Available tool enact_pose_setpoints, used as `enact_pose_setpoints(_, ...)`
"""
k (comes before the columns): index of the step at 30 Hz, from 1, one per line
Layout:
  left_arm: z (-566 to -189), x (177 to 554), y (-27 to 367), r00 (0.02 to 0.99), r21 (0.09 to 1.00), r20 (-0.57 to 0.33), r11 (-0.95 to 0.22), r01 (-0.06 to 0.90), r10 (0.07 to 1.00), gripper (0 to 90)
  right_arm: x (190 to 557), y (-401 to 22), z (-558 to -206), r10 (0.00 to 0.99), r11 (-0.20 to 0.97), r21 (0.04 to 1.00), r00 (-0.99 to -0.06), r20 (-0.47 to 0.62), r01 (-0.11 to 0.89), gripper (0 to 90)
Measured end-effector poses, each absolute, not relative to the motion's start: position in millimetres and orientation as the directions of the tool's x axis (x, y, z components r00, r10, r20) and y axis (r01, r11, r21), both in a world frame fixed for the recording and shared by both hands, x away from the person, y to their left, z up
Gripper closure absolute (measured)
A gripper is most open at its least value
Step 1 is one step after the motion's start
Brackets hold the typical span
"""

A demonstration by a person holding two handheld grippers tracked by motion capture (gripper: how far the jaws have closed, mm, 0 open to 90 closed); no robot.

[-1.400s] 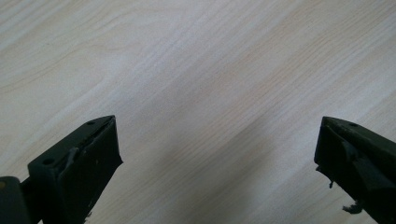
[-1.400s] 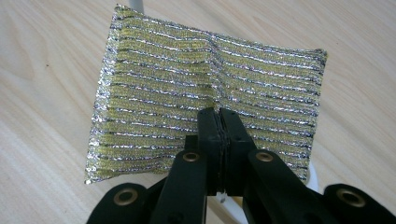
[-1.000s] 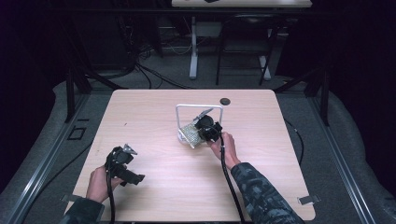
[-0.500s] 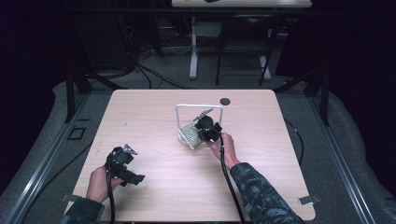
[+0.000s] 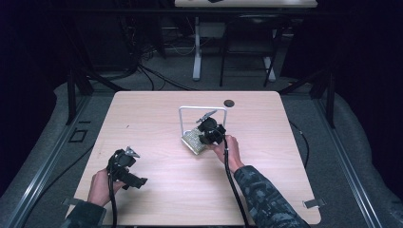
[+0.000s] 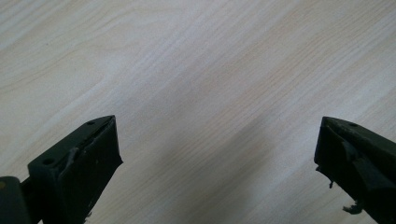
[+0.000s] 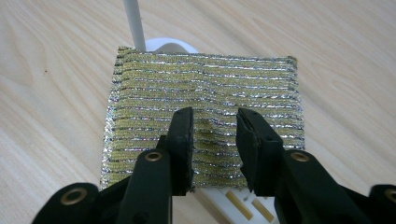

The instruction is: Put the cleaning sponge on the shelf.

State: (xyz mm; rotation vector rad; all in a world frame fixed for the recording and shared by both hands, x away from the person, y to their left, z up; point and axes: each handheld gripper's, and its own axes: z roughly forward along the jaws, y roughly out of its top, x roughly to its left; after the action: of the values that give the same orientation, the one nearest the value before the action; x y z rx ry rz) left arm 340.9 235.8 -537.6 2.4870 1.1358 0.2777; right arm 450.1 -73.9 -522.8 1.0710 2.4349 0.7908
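1. The gold-and-silver striped scouring pad (image 7: pixel 203 116) lies flat on the base of the white wire-frame stand (image 5: pixel 182 121) at mid-tabletop, one upright post behind it.
2. The right gripper (image 7: pixel 215 140) has just been opening; its fingers (image 7: pixel 181 140) stand slightly parted over the pad, a small raised pucker of cloth between them, apparently released.
3. The left gripper (image 5: pixel 124 166) rests near the pale wooden tabletop (image 5: pixel 157 114) front edge, fingers (image 6: pixel 88 158) wide apart, grasping nothing.
4. Risk: metallic threads may snag a finger on withdrawal, dragging the pad off the base.
5. Risk: a careless lift could knock the light stand askew.
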Motion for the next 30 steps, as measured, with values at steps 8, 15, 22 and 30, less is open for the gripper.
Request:
enact_pose_setpoints(8,-537.2,340.8,236.0,0.652,0.429,0.015,-0.594,0.681,0.758,0.3,440.5,-78.6,-506.8,0.748,0.537,0.649,-0.659,-0.072,0.539,48.9)
enact_pose_setpoints(15,-537.5,340.7,236.4,0.651,0.429,0.014,-0.592,0.682,0.759,0.2,432.7,-81.0,-493.1,0.736,0.527,0.661,-0.676,-0.040,0.534,40.7)
enact_pose_setpoints(22,-537.4,340.8,236.4,0.650,0.429,0.013,-0.592,0.683,0.760,0.2,416.6,-87.3,-480.8,0.716,0.539,0.671,-0.696,-0.047,0.509,30.2)
enact_pose_setpoints(30,-537.6,340.6,236.2,0.650,0.429,0.012,-0.591,0.683,0.760,0.2,394.9,-102.6,-467.8,0.707,0.534,0.688,-0.705,-0.046,0.491,16.2)
